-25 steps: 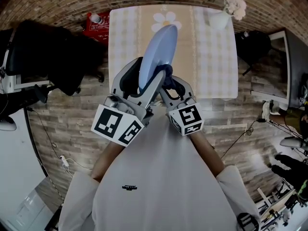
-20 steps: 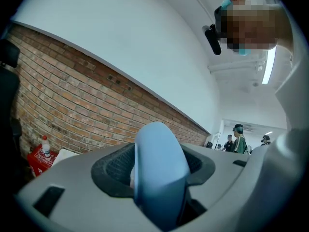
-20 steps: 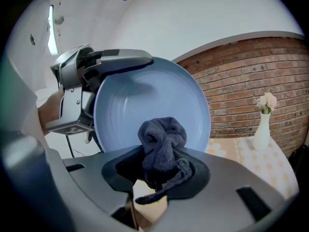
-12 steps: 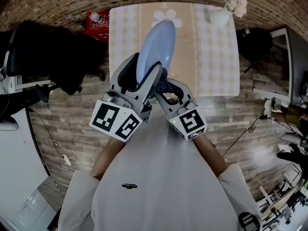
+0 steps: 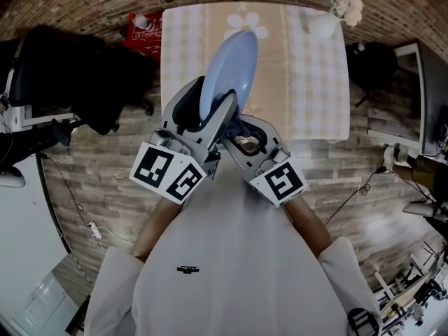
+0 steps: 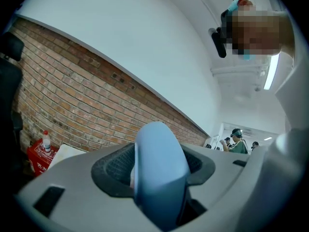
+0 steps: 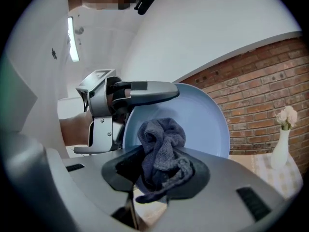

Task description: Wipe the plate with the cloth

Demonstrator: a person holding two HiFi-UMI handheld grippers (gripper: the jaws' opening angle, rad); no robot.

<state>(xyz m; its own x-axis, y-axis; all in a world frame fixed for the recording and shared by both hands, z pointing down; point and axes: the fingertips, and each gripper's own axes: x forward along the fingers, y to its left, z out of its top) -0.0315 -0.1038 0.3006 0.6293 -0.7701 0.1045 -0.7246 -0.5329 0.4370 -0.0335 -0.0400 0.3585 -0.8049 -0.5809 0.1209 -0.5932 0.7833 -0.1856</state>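
Tongs in both hands met over the near edge of the desk (image 5: 318, 82) in the head view. The left tongs (image 5: 213, 107) were clamped on the lower rim of a pale blue plate (image 5: 231, 68), which stood up on edge with its far rim reaching over the desk's checked cover (image 5: 182, 54). The right tongs (image 5: 245, 130) sat just beside them, closed on a dark blue cloth (image 5: 236, 122) at the plate's lower part. A white vase (image 5: 323, 25) with pale flowers stood at the desk's far right corner, and a red crate (image 5: 140, 33) lay on the floor past its far left corner.

The left gripper view showed the plate edge-on, its rim pinched between the two jaws, against a brick wall (image 6: 72, 100) and a white ceiling.

The right gripper view showed the cloth bunched and gripped between the jaws, its upper folds lying against the plate's face. The left tongs reached in from the left and gripped the plate's upper left rim. The vase showed at the right edge.
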